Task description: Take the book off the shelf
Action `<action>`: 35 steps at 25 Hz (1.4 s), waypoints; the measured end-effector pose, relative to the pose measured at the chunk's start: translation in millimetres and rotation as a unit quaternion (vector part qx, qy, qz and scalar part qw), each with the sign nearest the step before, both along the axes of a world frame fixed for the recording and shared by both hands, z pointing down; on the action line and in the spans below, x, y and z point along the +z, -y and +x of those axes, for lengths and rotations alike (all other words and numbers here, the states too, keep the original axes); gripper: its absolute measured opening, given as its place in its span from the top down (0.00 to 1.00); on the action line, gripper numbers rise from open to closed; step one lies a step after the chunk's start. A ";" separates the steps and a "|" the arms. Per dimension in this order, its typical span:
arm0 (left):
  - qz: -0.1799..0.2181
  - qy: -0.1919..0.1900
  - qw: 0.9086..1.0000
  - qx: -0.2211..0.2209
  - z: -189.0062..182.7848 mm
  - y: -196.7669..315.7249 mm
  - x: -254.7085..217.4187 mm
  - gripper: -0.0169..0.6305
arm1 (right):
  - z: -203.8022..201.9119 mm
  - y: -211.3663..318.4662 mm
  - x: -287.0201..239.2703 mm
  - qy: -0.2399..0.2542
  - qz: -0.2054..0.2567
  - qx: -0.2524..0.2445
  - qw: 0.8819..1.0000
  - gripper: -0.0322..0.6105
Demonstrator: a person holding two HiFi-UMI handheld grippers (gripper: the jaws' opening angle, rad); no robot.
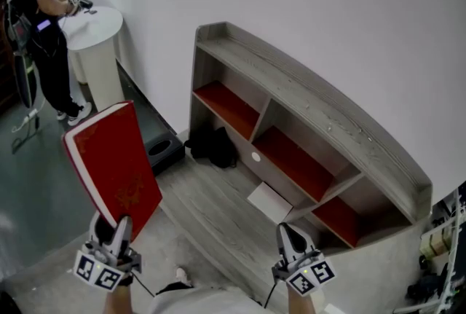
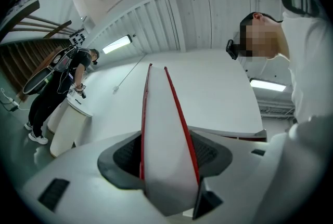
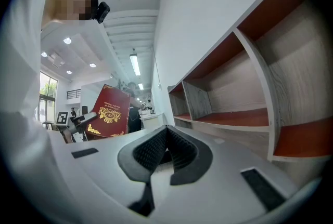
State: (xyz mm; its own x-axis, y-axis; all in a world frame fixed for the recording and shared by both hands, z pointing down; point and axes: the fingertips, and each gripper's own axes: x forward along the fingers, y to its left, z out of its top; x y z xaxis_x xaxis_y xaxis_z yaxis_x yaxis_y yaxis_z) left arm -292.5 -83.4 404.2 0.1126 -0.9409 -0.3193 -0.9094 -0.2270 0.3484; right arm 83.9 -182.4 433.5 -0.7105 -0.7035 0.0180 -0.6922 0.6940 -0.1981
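Observation:
A red hardcover book (image 1: pixel 113 163) with white page edges stands upright in the air at the left, clear of the shelf. My left gripper (image 1: pixel 120 226) is shut on its lower edge. In the left gripper view the book (image 2: pixel 164 150) rises edge-on between the black pads. The grey wooden shelf (image 1: pixel 313 105) with red compartment floors stands against the white wall, and its compartments look empty. My right gripper (image 1: pixel 287 236) hovers low in front of the shelf, its pads touching with nothing between them. In the right gripper view the book (image 3: pixel 110 113) shows its gold-embossed cover at the left.
A person in black (image 1: pixel 40 28) stands at a white round pedestal table (image 1: pixel 95 39) at the far left. A dark bag (image 1: pixel 215 147) and a black box (image 1: pixel 162 148) lie on the floor beside the shelf. A white sheet (image 1: pixel 268 202) lies before the shelf.

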 end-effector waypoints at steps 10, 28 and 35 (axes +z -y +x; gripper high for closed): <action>-0.005 -0.008 1.000 0.005 -0.4 7.2 3.7 0.58 | -2.5 7.1 -6.1 -0.004 0.009 0.001 1.000 0.91; -0.006 -0.024 1.000 0.011 -8.5 8.8 12.8 0.58 | -16.6 8.0 -9.0 -0.017 0.015 -0.004 1.000 0.91; -0.003 -0.026 1.000 0.012 -12.6 5.7 11.8 0.58 | -26.3 6.3 -8.8 -0.018 0.017 -0.008 1.000 0.91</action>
